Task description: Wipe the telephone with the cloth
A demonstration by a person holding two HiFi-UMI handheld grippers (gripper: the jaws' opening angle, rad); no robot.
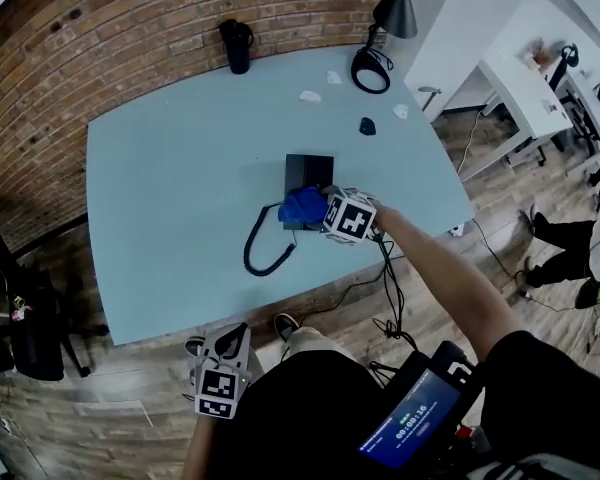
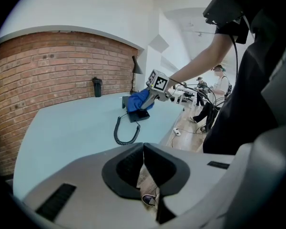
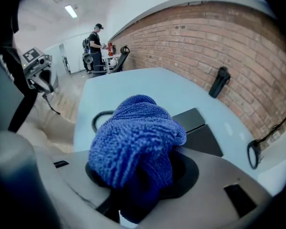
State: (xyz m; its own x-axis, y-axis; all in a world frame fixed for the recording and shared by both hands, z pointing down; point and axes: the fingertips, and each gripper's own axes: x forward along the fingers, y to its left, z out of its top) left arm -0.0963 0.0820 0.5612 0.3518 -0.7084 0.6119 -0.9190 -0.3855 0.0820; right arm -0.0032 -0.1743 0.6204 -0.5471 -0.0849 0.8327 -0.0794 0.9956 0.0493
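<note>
Closest to me, the left gripper (image 2: 143, 151) hangs low by my leg, off the near edge of the table (image 1: 170, 198). Its jaws are pressed together with nothing between them. My right gripper (image 3: 142, 175) reaches out over the table with its jaws clamped on a bunched fold of the blue cloth (image 3: 133, 137), so a fat wad bulges ahead of the tips.

That wad sits on the near end of the black telephone (image 1: 308, 173), which lies mid-table. Its coiled cord (image 1: 265, 248) loops back toward me. The cloth looks like soft, light towelling, so it should squash and mould to the casing instead of scratching it. The hold on the gathered fold seems right.

The telephone looks like rigid, smooth and fairly light plastic. I expect it to skate on the slick tabletop under a firm stroke, so bracing its edge with the idle tongs would help.

Farther off, a black flask (image 1: 237, 45) stands beside the brick wall.
</note>
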